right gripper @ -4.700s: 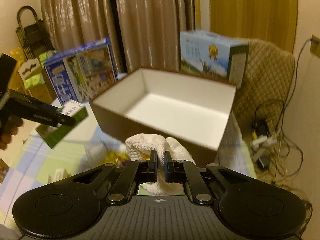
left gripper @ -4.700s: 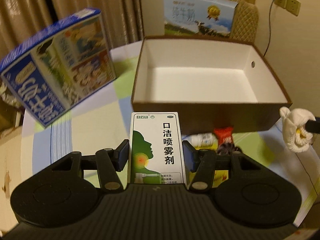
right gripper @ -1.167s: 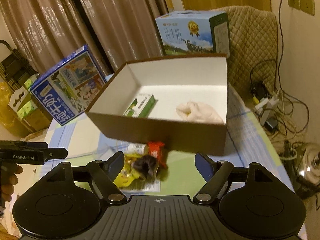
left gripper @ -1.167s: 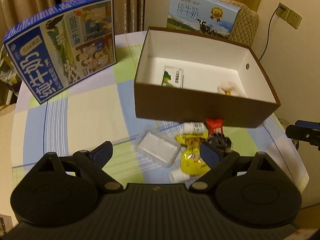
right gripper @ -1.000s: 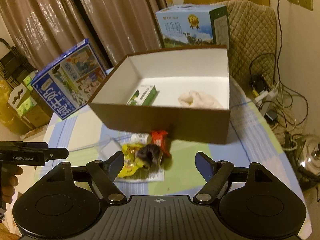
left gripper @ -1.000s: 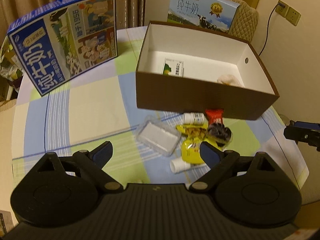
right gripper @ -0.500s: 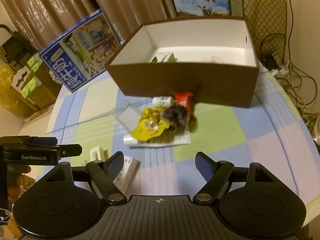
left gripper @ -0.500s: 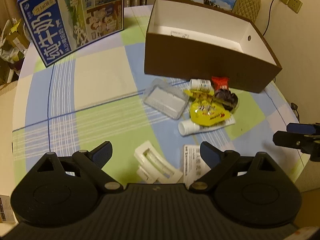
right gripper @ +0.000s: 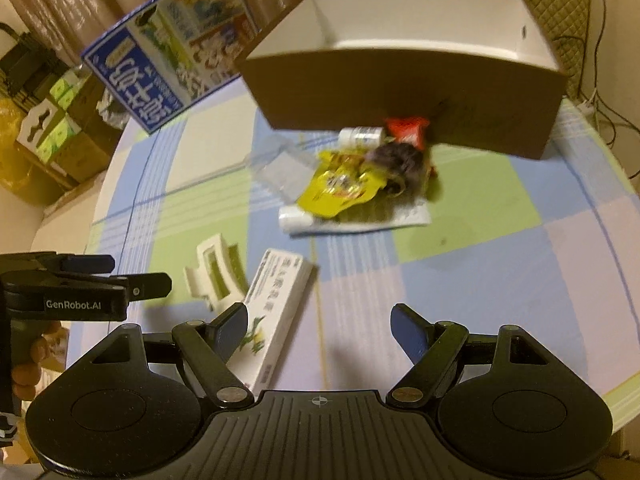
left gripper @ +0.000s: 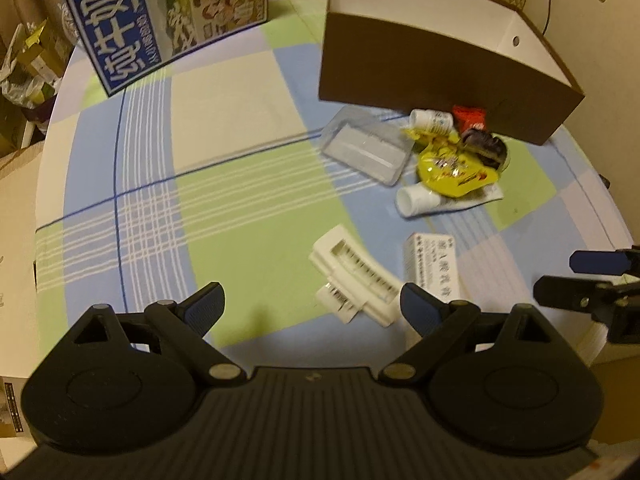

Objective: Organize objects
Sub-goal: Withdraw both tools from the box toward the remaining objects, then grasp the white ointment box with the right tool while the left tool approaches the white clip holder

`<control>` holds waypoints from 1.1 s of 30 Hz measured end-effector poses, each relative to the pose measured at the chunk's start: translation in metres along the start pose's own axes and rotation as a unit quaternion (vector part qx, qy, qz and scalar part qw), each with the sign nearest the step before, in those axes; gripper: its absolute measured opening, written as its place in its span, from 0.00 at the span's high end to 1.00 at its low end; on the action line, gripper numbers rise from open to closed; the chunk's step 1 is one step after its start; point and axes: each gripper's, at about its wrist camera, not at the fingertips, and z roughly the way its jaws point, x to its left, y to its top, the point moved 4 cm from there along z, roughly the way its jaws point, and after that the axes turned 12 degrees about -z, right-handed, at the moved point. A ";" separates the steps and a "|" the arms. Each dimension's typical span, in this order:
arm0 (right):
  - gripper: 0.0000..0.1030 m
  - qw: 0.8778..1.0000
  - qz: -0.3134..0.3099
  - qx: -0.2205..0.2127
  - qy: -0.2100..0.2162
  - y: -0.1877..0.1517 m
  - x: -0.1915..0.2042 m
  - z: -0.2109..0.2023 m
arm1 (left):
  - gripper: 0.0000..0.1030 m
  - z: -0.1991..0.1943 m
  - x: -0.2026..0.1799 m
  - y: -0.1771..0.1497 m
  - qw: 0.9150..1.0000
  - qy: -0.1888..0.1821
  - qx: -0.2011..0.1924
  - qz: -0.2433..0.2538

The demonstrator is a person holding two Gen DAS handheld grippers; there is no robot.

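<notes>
A brown box with white inside (left gripper: 436,64) (right gripper: 404,76) stands at the table's far side; its contents are hidden from here. In front of it lie a yellow packet (left gripper: 452,170) (right gripper: 340,190), a dark wrapped item (left gripper: 484,148), a red packet (left gripper: 469,117), a small white bottle (left gripper: 430,119), a white tube (left gripper: 420,202) and a clear plastic case (left gripper: 366,150). Nearer lie a white plastic holder (left gripper: 354,276) (right gripper: 214,270) and a white medicine box (left gripper: 434,270) (right gripper: 276,312). My left gripper (left gripper: 312,306) hangs open just before the holder. My right gripper (right gripper: 320,326) is open, its left finger over the medicine box.
A large blue milk carton box (left gripper: 160,12) (right gripper: 168,64) stands at the far left on the checked tablecloth (left gripper: 224,184). Another milk box sits behind the brown box. A hand (right gripper: 28,364) holds the left tool. Cables and a padded chair (right gripper: 572,12) lie right.
Both grippers let go of the spray box and the white cloth in the brown box, then pulled back and tilted down. The holder and medicine box have come into view near the fingers.
</notes>
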 end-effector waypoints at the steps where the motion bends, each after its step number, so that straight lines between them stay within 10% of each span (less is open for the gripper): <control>1: 0.26 1.000 -0.002 0.003 0.000 -0.001 0.004 0.003 | 0.10 0.001 0.003 -0.001 1.000 0.001 0.002 -0.001; 29: 0.27 0.997 -0.055 0.046 -0.043 -0.017 0.053 0.080 | 0.10 0.021 0.045 -0.019 0.999 0.019 0.032 -0.010; 33: 0.53 0.996 -0.054 0.051 -0.049 -0.020 0.046 0.079 | 0.10 0.023 0.041 -0.019 0.999 0.019 0.030 -0.011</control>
